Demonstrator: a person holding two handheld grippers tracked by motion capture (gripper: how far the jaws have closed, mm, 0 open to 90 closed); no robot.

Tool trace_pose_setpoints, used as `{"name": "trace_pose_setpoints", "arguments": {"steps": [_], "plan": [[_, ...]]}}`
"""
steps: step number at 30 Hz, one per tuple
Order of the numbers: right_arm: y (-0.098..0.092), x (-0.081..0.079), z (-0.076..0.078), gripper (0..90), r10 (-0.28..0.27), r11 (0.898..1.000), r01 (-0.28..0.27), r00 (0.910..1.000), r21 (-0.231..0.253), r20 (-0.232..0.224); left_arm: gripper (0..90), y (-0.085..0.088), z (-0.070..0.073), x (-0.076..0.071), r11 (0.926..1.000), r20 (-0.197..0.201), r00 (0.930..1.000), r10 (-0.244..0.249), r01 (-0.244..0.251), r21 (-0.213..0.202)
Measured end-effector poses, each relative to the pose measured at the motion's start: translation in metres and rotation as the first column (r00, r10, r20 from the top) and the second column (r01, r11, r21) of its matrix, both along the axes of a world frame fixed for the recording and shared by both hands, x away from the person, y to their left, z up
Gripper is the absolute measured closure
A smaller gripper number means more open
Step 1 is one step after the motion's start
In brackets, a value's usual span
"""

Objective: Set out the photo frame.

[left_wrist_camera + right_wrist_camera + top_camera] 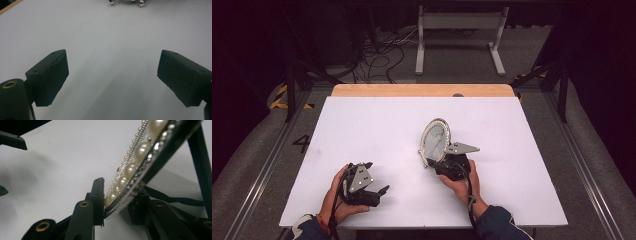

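An oval pearl-rimmed frame (pixel 435 141) stands tilted near the middle of the white tabletop (pixel 377 125), the right gripper (pixel 451 165) at its lower edge; the left gripper (pixel 362 184) rests well left of the frame.

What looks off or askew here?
The oval pearl-rimmed frame isn't standing on its own: it leans tilted, its lower edge pinched in the right gripper. The white table shows no spill or damage.
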State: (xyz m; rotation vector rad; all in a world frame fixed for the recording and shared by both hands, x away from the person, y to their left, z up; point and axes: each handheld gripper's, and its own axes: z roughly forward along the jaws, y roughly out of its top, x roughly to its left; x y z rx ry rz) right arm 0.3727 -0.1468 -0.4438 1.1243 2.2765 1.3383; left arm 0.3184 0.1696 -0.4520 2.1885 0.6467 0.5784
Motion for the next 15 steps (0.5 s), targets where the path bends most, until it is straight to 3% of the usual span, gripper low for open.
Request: {"name": "trace_pose_setpoints", "arguments": {"steps": [15], "plan": [[-0.0073, 0.0028, 0.0011, 71.8, 0.048, 0.999, -0.047, 0.9987, 0.007, -0.017, 10.6, -0.0004, 0.0007, -0.0005, 0.9999, 0.004, 0.9999, -0.012, 0.012, 0.0]]}}
